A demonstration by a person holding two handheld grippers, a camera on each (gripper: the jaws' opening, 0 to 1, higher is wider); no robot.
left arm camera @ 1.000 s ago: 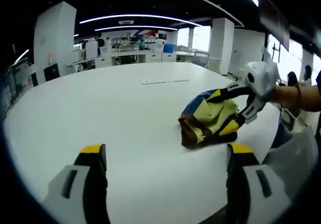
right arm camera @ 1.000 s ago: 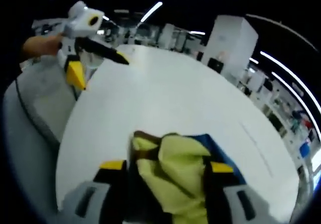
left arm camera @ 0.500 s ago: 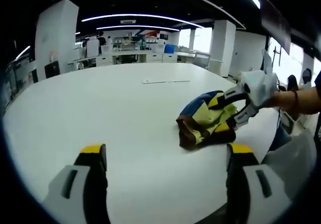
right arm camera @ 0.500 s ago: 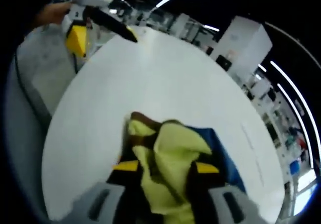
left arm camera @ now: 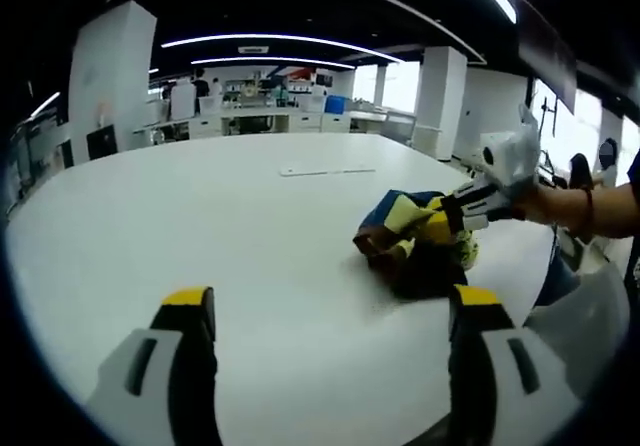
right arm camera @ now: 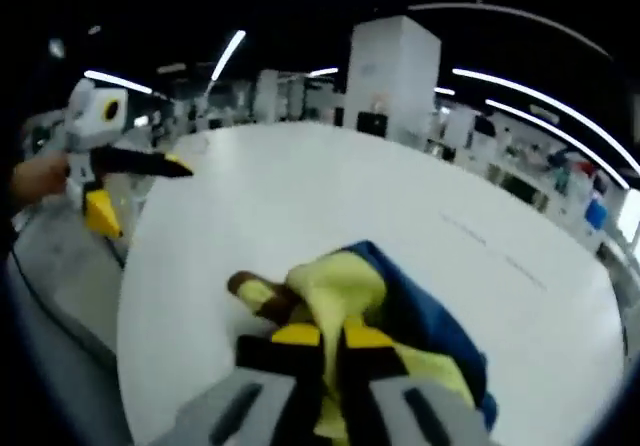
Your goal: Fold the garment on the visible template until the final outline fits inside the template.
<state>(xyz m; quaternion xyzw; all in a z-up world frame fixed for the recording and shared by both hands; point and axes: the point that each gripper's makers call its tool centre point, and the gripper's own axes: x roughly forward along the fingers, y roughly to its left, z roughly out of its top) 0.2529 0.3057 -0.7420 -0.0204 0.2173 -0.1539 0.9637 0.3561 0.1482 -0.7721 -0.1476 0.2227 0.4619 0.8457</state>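
Because the garment (right arm camera: 390, 316) is soft, light and bunched, your right gripper (right arm camera: 333, 338) pinches a yellow fold; your left gripper (left arm camera: 330, 311) hangs released over the worktop (left arm camera: 200, 206).

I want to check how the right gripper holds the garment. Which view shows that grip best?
The right gripper view: the right gripper has its jaws pinched on yellow cloth of the garment, seen close up. The left gripper view shows the same garment from the side, bunched on the table, farther away.
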